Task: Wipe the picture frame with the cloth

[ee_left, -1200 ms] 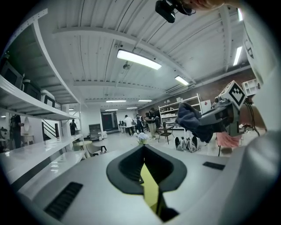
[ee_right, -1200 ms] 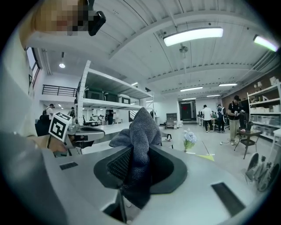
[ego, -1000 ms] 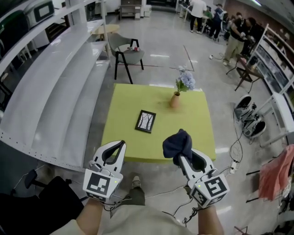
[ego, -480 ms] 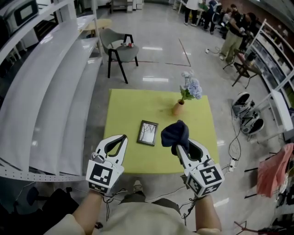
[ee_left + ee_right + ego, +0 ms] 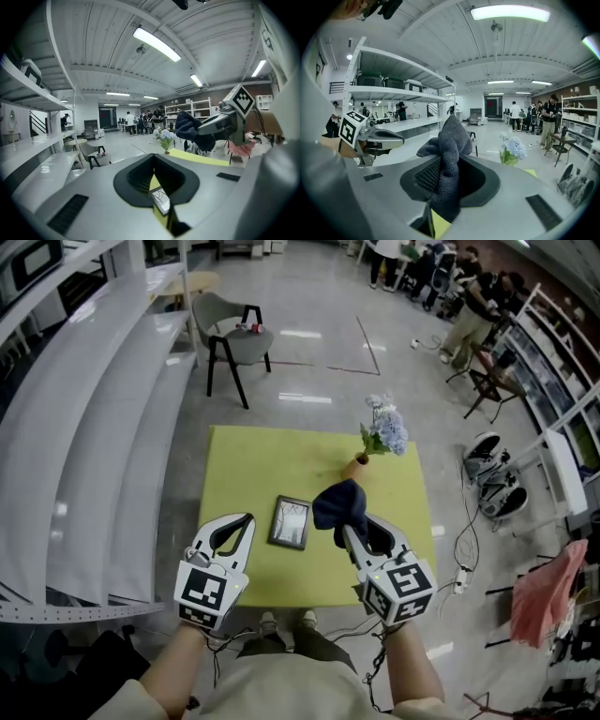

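On the yellow-green table (image 5: 244,465) a small black picture frame (image 5: 290,522) lies flat near the front edge; the left gripper view catches it low between the jaws (image 5: 161,200). My right gripper (image 5: 345,526) is shut on a dark blue-grey cloth (image 5: 339,503), which bunches up above the jaws (image 5: 449,140) just right of the frame and above the table. The left gripper (image 5: 247,519) is shut and empty, its tips over the table's front edge, left of the frame. From the left gripper view the cloth (image 5: 190,125) hangs ahead to the right.
A vase of pale blue flowers (image 5: 380,435) stands on the table behind the cloth. White shelving (image 5: 84,427) runs along the left. A grey chair (image 5: 234,338) stands beyond the table. Cables and gear (image 5: 492,479) lie on the floor at right; people stand far back.
Both grippers and the head camera have come closer to the table. The grippers now reach over its front edge, either side of the frame. The cloth stays in the right gripper.
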Demonstrator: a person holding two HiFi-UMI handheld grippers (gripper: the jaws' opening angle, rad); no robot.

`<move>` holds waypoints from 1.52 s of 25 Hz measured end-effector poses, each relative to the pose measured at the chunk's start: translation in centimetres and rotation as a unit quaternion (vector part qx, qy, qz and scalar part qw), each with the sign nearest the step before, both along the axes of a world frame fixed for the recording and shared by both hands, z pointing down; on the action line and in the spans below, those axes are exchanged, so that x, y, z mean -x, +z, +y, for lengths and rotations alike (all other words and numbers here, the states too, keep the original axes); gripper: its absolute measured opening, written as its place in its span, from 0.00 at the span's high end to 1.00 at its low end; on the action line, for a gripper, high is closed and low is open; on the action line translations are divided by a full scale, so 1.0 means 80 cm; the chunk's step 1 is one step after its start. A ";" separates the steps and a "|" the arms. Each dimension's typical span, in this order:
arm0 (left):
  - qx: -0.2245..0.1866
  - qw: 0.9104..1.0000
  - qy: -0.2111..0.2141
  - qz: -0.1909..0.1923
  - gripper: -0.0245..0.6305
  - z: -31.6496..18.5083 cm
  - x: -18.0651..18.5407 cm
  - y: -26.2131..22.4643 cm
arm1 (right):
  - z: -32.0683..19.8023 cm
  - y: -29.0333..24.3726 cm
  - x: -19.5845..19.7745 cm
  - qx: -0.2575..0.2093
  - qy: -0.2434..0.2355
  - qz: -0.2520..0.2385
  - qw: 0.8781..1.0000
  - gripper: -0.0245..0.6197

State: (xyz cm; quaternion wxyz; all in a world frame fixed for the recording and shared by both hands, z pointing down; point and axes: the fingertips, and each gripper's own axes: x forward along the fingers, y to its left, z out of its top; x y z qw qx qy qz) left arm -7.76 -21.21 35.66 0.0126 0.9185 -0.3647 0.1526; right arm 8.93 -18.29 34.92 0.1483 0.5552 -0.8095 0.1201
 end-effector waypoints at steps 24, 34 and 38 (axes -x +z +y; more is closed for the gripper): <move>0.168 0.984 -0.026 -0.051 0.95 -0.073 -0.065 0.256 | -0.172 0.256 0.063 0.140 -0.178 0.079 0.971 0.80; 0.242 0.969 -0.036 -0.038 0.95 -0.077 -0.077 0.356 | -0.185 0.355 0.089 0.191 -0.215 0.090 0.954 0.80; 0.262 0.963 -0.034 -0.059 0.95 -0.071 -0.077 0.385 | -0.179 0.381 0.088 0.210 -0.220 0.089 0.948 0.80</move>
